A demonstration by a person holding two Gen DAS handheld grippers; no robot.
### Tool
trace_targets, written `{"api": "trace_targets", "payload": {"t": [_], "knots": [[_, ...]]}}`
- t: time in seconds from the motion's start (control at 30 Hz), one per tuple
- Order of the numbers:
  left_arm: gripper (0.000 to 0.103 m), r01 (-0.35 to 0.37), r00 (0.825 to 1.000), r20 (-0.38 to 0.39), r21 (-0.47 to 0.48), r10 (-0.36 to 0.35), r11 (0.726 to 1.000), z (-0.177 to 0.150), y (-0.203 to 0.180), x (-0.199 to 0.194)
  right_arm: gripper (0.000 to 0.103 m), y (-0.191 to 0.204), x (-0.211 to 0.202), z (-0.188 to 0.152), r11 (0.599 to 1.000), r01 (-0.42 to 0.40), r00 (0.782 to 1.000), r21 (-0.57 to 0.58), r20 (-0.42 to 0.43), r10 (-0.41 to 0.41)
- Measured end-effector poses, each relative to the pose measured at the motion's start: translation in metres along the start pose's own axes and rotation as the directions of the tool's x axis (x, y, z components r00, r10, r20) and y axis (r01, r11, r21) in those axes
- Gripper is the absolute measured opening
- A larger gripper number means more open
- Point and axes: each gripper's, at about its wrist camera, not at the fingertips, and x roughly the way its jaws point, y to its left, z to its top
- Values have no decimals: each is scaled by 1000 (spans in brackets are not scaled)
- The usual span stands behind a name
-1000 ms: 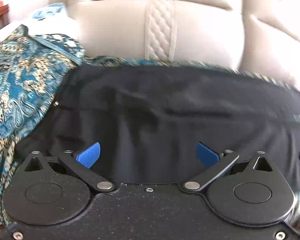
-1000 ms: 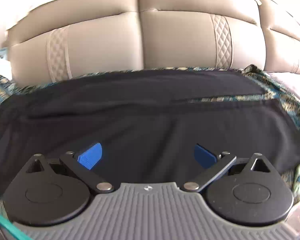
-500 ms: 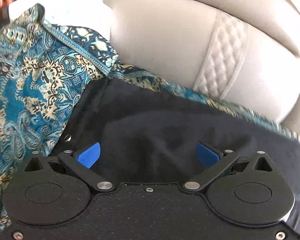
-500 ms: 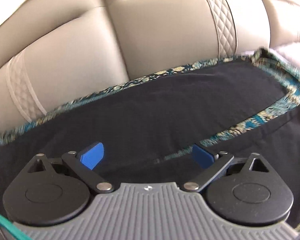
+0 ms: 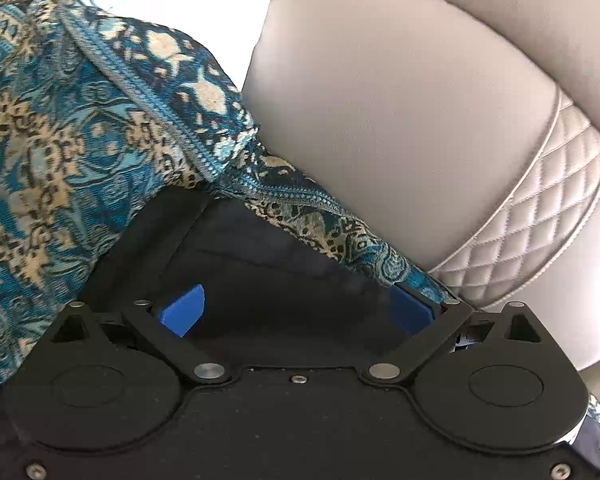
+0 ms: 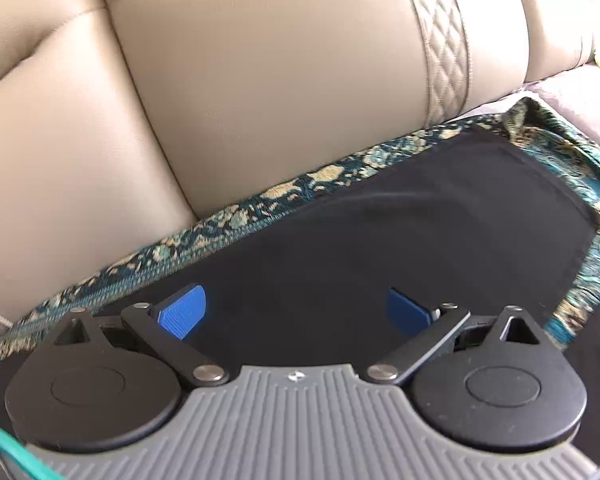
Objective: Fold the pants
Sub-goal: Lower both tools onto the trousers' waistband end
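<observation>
A: What do we see of the pants [image 6: 400, 248]?

B: Dark, nearly black cloth lying flat on the teal patterned throw [image 5: 60, 152] that covers the sofa seat, close to the beige backrest [image 6: 260, 80]. At our right a squared hem end reaches almost to the throw's far corner.

A: And our tools?

B: The left hand-held gripper [image 5: 296, 312] hovers spread wide over a corner of the pants, nothing between its blue pads [image 5: 182, 310]. The right hand-held gripper [image 6: 296, 312] is likewise spread, empty.
</observation>
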Motion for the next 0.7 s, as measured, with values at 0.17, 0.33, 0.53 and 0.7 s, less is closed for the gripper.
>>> {"api": "trace_targets", "payload": {"t": [0.17, 0.33, 0.53, 0.7], "knots": [[99, -39, 999, -13, 11, 39, 999, -2, -8, 24, 102, 21, 37, 19, 997, 66, 998, -30, -20, -66], [99, -58, 998, -23, 31, 59, 998, -3, -11, 42, 103, 39, 67, 37, 978, 147, 988, -148, -16, -151], [99, -116, 993, -28, 32, 116, 993, -2, -13, 64, 103, 37, 98, 54, 976, 163, 984, -141, -43, -171], [99, -132, 991, -32, 25, 133, 991, 0, -11, 70, 101, 36, 117, 48, 972, 192, 976, -137, -75, -203]]}}
